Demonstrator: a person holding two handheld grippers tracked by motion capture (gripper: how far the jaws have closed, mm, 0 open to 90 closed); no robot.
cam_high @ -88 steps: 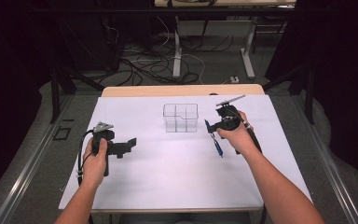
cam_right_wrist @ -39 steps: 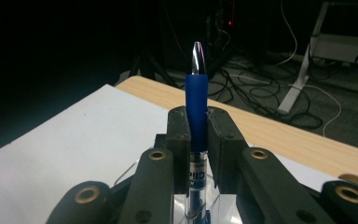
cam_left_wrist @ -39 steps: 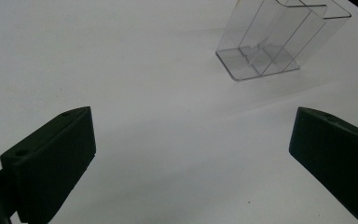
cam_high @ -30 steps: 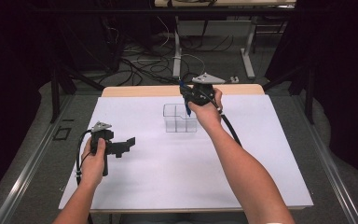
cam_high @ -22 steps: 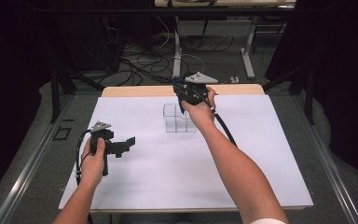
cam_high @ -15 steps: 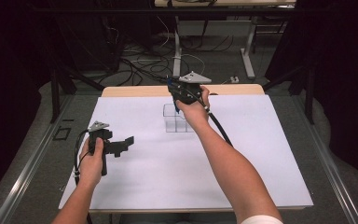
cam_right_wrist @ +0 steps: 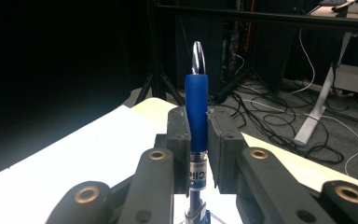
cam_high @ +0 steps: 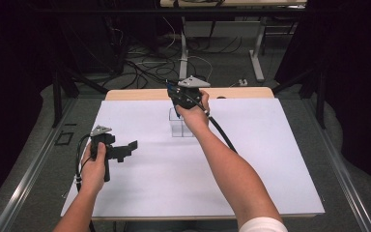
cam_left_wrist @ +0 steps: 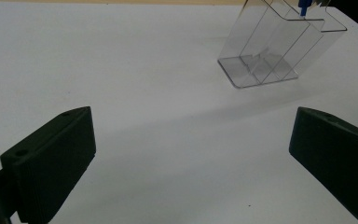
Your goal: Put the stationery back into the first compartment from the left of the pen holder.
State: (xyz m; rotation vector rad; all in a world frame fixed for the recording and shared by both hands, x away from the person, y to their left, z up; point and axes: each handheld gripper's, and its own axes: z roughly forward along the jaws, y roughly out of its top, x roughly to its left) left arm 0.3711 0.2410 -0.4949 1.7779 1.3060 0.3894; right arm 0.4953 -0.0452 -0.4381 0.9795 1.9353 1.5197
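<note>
A clear plastic box (cam_high: 180, 127) with several upright compartments stands on the white table (cam_high: 270, 159) near its far middle. My right gripper (cam_high: 178, 98) hovers just above the box's far edge, shut on a blue pen (cam_right_wrist: 196, 105) that stands upright between the jaws with its silver clip end up. In the left gripper view the box (cam_left_wrist: 270, 51) sits ahead to the right, and the pen's blue lower end (cam_left_wrist: 302, 8) hangs over its top. My left gripper (cam_high: 129, 147) rests at the table's left, jaws wide open and empty (cam_left_wrist: 191, 158).
Beyond the wooden far edge (cam_high: 140, 94) of the table lie cables (cam_high: 149, 67) and desk legs (cam_high: 258, 53) on the floor. Dark curtains close in both sides. Bare white surface stretches between the left gripper and the box.
The right hand carried the pen from the box's right side to above it, then drifted left and slightly lower. The left hand has stayed still.
</note>
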